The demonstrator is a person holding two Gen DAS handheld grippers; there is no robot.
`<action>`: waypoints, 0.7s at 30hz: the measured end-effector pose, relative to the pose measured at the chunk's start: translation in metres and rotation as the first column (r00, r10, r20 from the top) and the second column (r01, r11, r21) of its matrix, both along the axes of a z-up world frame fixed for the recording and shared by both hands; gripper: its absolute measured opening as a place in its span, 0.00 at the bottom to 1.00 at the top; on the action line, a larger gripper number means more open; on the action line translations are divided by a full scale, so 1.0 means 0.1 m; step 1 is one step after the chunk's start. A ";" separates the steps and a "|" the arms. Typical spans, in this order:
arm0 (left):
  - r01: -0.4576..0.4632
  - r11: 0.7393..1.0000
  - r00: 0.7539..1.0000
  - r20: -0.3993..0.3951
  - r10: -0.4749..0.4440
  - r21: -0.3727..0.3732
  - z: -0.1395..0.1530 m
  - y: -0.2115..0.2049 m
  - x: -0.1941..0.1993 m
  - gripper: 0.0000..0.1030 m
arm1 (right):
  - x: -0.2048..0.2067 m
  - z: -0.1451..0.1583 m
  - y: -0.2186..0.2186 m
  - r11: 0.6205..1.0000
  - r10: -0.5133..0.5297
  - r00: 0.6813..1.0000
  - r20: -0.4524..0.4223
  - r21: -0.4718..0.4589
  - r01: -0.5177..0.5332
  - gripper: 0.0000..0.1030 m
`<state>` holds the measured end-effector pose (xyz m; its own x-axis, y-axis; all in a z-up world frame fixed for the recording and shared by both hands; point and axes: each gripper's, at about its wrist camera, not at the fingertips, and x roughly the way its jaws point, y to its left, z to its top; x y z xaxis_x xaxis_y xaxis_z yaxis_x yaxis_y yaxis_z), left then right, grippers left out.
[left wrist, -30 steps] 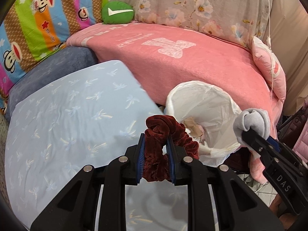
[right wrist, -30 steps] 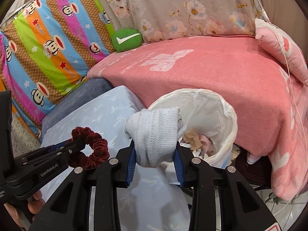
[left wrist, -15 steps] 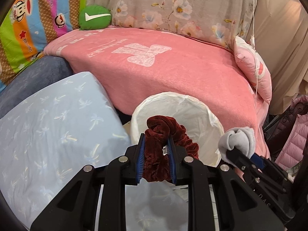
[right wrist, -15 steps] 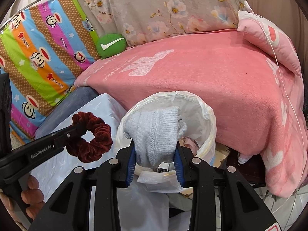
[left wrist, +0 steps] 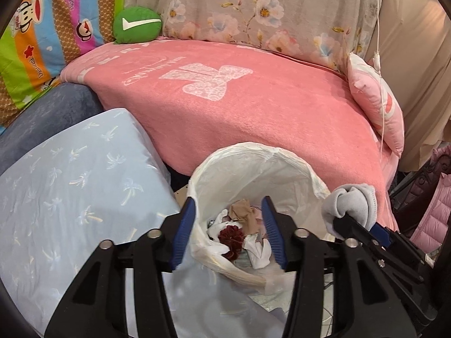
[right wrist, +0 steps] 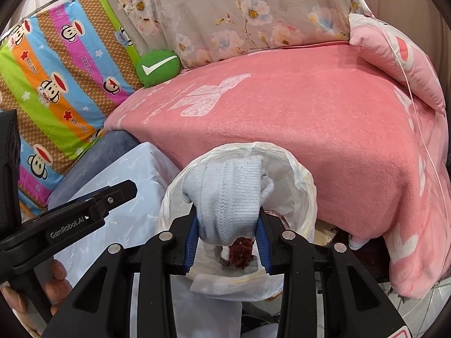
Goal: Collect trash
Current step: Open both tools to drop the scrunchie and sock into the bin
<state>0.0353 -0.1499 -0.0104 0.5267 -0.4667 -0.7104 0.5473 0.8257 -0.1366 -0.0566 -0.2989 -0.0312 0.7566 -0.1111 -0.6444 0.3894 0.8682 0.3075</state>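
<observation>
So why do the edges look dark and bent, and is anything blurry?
Both wrist views are fisheye: black rounded corners, the pink blanket bows. Left view is sharp on the bin liner; right view's grey sock is crisp, lighting soft and even.

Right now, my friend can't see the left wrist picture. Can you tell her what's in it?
The left gripper hangs open over a white-lined trash bin; its jaws have just been opening, and a dark red scrunchie lies among scraps inside. At right, the right gripper pinches a grey sock, with a pink blanket behind.
</observation>
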 end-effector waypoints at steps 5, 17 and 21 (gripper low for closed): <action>-0.046 0.999 0.998 0.036 0.045 0.027 -0.02 0.13 0.02 0.65 | 0.15 -0.04 0.07 1.000 0.028 1.000 -0.007 -0.007 -0.028 0.37; -0.136 0.989 0.990 0.042 0.134 0.062 -0.14 0.39 0.11 0.73 | 0.40 -0.05 0.15 0.999 0.041 0.999 -0.008 -0.036 -0.041 0.52; -0.136 0.989 0.990 0.039 0.134 0.064 -0.14 0.39 0.12 0.73 | 0.39 0.00 0.18 0.998 0.042 0.999 -0.004 -0.037 -0.042 0.52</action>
<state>0.0475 -0.1107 -0.0247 0.6067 -0.3418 -0.7177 0.4334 0.8991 -0.0618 -0.0171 -0.2812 -0.0308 0.7591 -0.1035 -0.6427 0.3535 0.8946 0.2734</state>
